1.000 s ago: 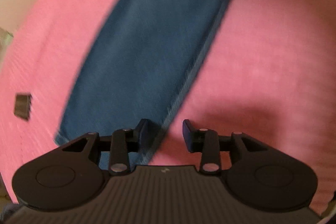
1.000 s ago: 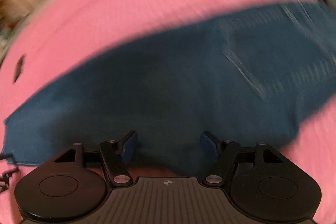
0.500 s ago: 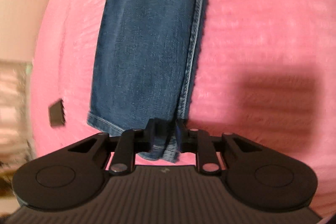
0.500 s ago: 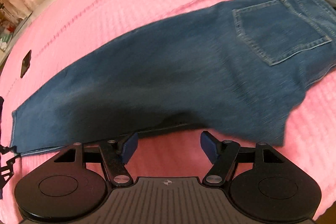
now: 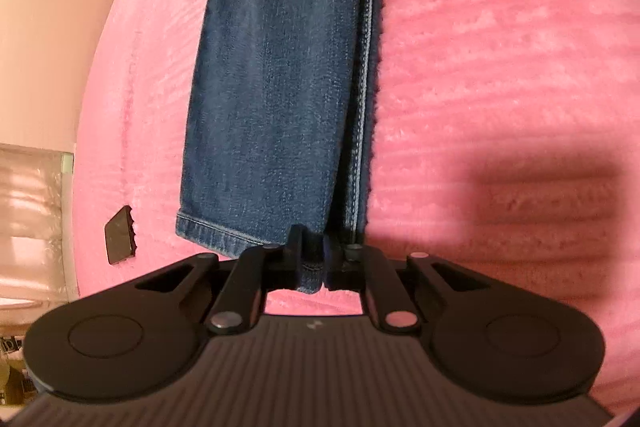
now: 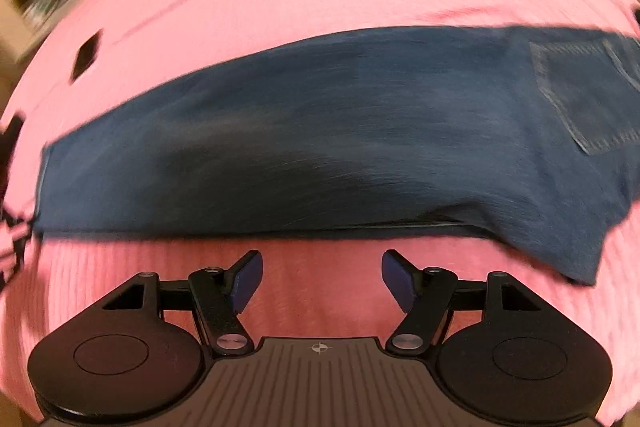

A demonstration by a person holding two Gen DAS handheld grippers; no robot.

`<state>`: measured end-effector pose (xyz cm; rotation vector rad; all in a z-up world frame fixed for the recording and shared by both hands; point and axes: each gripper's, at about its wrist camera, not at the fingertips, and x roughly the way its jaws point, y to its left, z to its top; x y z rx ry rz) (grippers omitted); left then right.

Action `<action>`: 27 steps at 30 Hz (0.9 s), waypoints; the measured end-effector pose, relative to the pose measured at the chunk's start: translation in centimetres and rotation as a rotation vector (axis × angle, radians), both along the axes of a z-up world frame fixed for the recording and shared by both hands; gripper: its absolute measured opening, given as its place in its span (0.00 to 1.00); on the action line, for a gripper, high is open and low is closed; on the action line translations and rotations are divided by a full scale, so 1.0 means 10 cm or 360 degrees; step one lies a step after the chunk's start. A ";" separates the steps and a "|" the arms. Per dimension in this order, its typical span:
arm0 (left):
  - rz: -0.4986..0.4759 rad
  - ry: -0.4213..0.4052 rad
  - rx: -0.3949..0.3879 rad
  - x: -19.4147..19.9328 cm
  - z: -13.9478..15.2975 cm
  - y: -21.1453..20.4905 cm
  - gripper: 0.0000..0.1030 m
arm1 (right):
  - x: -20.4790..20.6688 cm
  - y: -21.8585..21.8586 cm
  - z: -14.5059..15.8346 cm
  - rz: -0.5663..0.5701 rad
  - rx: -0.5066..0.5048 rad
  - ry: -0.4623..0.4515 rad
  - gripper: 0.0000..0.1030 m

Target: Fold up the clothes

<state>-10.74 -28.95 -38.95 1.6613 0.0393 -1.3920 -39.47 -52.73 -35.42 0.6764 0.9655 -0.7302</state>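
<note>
L gripper (image 5: 316, 259) has just been closing and now pinches the hem corner of the jeans (image 5: 280, 67): 1 s ago the fingers stood apart beside the leg's edge, half a sec ago they were nearly together round the cuff, now denim is squeezed between the pads, a bit of hem poking out below at 6 o'clock. The leg runs from the grip up toward 12 o'clock, lying flat on the pink blanket (image 5: 500, 67), side seam along its 3 o'clock edge. A small dark tag-like thing (image 5: 120, 235) sits on the blanket at approx 9 o'clock of the grip, apart from the denim; can't tell what it is. Moving right: R gripper (image 6: 322, 281) hangs over bare pink just off the jeans' near long edge, fingers wide apart w/ nothing between them, same gap as in both earlier views. In R view the jeans stretch across from 9 to 3 o'clock, back pocket (image 6: 580, 99) at approx 2 o'clock; pic is motion-blurred. Meaning for task, imo: hem end is secured, so the lengthwise fold can begin once R takes its own hold, prob. on the near edge or waist end. Not yet grabbed.
</note>
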 end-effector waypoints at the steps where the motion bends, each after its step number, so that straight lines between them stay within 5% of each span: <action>1: -0.0026 -0.0004 -0.0007 0.01 0.01 0.04 0.06 | 0.04 0.03 0.00 0.0028 -0.0013 0.0008 0.67; 8: 0.0041 -0.0037 0.0046 0.00 -0.02 -0.09 0.05 | -0.08 -0.10 -0.12 -0.0125 0.0057 0.0021 0.67; 19: 0.0411 0.0189 0.0018 0.07 0.39 0.03 0.27 | -0.71 -0.54 -0.16 -0.0532 0.0037 0.0161 0.67; 27: 0.0465 0.0338 -0.0052 -0.30 0.64 -0.48 0.31 | -0.89 -0.95 0.01 -0.0352 -0.0067 0.0127 0.67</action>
